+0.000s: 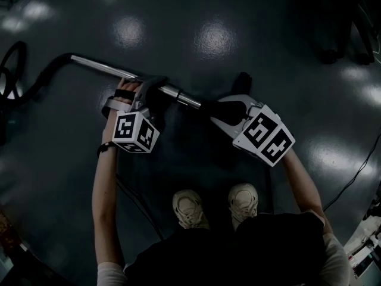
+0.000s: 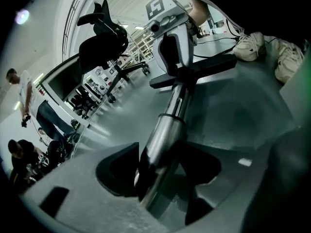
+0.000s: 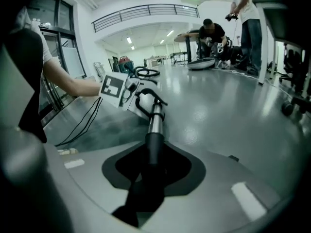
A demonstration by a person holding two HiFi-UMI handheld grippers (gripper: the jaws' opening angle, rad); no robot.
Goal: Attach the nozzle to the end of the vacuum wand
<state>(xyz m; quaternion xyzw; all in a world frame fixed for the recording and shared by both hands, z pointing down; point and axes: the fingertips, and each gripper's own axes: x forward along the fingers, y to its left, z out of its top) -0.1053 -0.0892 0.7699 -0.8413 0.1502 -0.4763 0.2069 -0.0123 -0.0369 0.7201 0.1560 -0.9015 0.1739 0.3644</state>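
1. The floor (image 1: 208, 34) was glossy and bare beyond the wand, with open room ahead and to the right. A cable (image 1: 357, 171) ran along its right edge. In the right gripper view, other people (image 3: 211, 35) worked well apart at the far end of the room.
2. An office chair (image 2: 104, 40) stood off to one side in the left gripper view, clear of the work.
3. A dark hose (image 1: 36, 85) curved in from the left edge to the wand's far end.
4. The wand (image 1: 101, 67) lay slanted in front of the person's shoes (image 1: 189, 208), running from upper left to lower right.
5. The nozzle (image 1: 223, 109) sat at the wand's lower-right end, its black neck in line with the metal tube and touching it.
6. Both forearms reached forward, one on each side of the shoes. The grippers tilted downward and faced each other along the wand.
7. The left gripper (image 2: 163, 166) had its jaws closed against the wand's metal tube.
8. The right gripper (image 3: 153, 171) had its jaws closed round the nozzle's black neck.
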